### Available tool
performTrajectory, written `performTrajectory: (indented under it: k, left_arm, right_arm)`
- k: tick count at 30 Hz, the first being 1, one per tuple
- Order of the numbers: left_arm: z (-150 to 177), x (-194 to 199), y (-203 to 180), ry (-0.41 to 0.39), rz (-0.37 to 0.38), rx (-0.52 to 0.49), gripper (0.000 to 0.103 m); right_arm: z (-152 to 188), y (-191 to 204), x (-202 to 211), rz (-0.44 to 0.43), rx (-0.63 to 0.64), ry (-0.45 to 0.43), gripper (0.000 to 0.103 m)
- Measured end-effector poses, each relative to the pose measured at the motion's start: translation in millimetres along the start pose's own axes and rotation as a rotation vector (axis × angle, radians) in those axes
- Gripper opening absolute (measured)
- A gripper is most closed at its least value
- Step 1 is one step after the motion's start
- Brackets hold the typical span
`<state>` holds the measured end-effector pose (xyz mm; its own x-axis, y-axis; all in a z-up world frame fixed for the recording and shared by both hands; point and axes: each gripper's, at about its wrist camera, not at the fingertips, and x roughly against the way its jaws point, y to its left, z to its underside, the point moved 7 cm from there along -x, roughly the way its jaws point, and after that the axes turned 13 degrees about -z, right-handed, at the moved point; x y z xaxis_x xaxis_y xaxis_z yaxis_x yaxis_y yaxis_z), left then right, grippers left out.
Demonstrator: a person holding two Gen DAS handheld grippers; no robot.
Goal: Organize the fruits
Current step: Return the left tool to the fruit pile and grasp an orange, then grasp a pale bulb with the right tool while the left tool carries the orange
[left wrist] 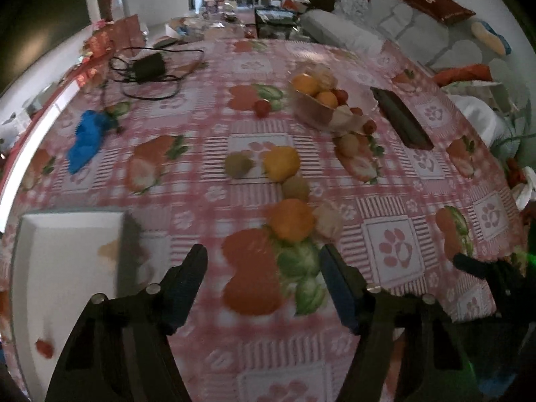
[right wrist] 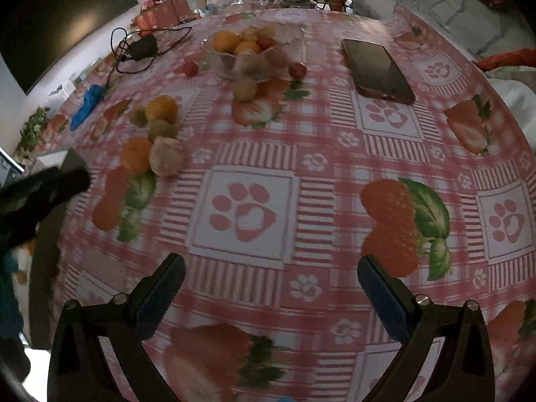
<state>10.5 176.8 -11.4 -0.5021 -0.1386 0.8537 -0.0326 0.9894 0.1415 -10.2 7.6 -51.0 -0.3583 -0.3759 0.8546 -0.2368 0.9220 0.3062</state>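
Observation:
Loose fruits lie on the pink patterned tablecloth: an orange (left wrist: 290, 223) with a pale round fruit (left wrist: 327, 223) beside it, a kiwi (left wrist: 295, 187), a yellow-orange fruit (left wrist: 281, 162), another kiwi (left wrist: 238, 165) and a small red fruit (left wrist: 262, 108). A bowl (left wrist: 313, 109) farther back holds oranges and small red fruits. A white tray (left wrist: 63, 268) at the left holds a small red fruit (left wrist: 44, 348). My left gripper (left wrist: 263, 263) is open and empty, just short of the orange. My right gripper (right wrist: 271, 269) is open and empty over bare cloth; the orange (right wrist: 135, 154) lies far to its left.
A dark phone (left wrist: 400, 119) lies right of the bowl, also in the right wrist view (right wrist: 377, 68). A blue cloth (left wrist: 85, 139) and a black adapter with cables (left wrist: 149, 65) sit at the far left. A sofa with cushions (left wrist: 432, 33) stands beyond the table.

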Motion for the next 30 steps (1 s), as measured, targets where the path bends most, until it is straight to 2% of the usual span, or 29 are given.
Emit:
performTrajectory:
  k: [5, 8, 12, 13, 14, 21, 27, 30]
  left_arm:
    - [-7.2, -25.2, -16.7, 0.020, -0.011, -0.010, 0.071]
    - [-8.7, -35.9, -19.3, 0.036, -0.019, -0.005, 0.066]
    - [-9.5, -47.2, -21.7, 0.059, -0.015, 0.003, 0.053]
    - [-10.5, -47.1, -22.3, 0.046, -0.024, -0.001, 0.043]
    - [-11.1, -47.5, -23.3, 0.045, -0.028, -0.008, 0.040]
    - [0.0, -42.1, -11.6, 0.030, -0.037, -0.007, 0.039]
    - [28.9, -28.8, 19.6, 0.018, -0.048, 0.031, 0.039]
    - [44.6, -21.3, 33.6, 0.012, -0.059, 0.041, 0.039]
  right_arm:
    - [11.4, -10.4, -1.2, 0.005, 0.008, 0.003, 0.103]
    - [14.3, -10.1, -2.2, 0.030, 0.039, 0.005, 0.103]
    - [15.1, -9.1, -2.9, 0.042, 0.056, 0.001, 0.103]
    - [15.3, -9.4, -2.6, 0.041, 0.059, -0.001, 0.103]
    - [15.4, -9.5, -2.8, 0.041, 0.061, -0.003, 0.103]
    - [16.7, -7.7, -4.6, 0.057, 0.077, -0.008, 0.103]
    - [11.8, -7.2, -7.7, 0.065, 0.052, 0.022, 0.103]
    - [2.5, 3.0, -14.0, 0.033, 0.049, 0.036, 0.103]
